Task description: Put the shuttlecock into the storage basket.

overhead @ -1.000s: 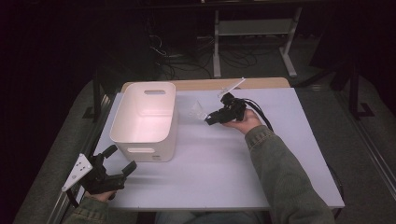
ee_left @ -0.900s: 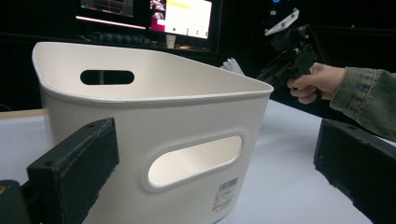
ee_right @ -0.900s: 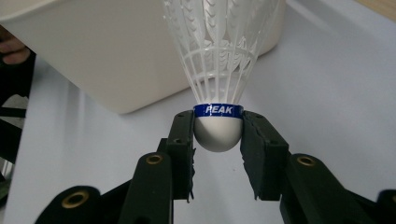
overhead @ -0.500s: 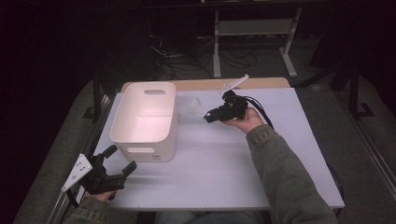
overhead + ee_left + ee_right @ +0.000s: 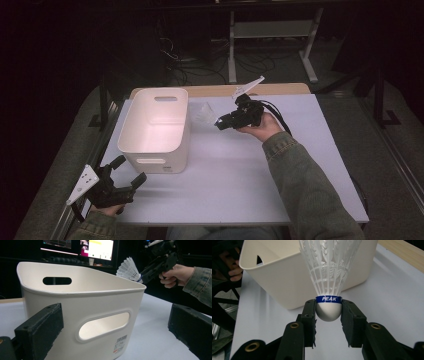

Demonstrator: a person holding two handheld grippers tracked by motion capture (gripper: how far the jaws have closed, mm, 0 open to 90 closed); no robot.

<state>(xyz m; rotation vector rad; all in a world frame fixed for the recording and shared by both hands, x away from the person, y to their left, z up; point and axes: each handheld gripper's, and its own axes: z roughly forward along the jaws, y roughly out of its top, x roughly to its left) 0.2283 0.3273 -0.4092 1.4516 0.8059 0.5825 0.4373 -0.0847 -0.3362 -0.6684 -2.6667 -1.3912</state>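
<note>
Shuttlecock (image 5: 329,277): white plastic skirt with a lattice of ribs, rounded white cork base, blue band printed "PEAK". Right gripper (image 5: 328,315) pinches it by the cork, one jaw on each side, skirt pointing away from the gripper. In the high view the shuttlecock (image 5: 204,114) is held above the table (image 5: 300,165), just beside the white bin (image 5: 155,130) at the bin's 3 o'clock, not inside it. Bin: rounded rectangular tub with slot handles and a barcode label (image 5: 120,342) on the near wall. Left gripper (image 5: 122,177) rests at the table's 7 o'clock corner, jaws spread, holding nothing, aimed at the bin.
</note>
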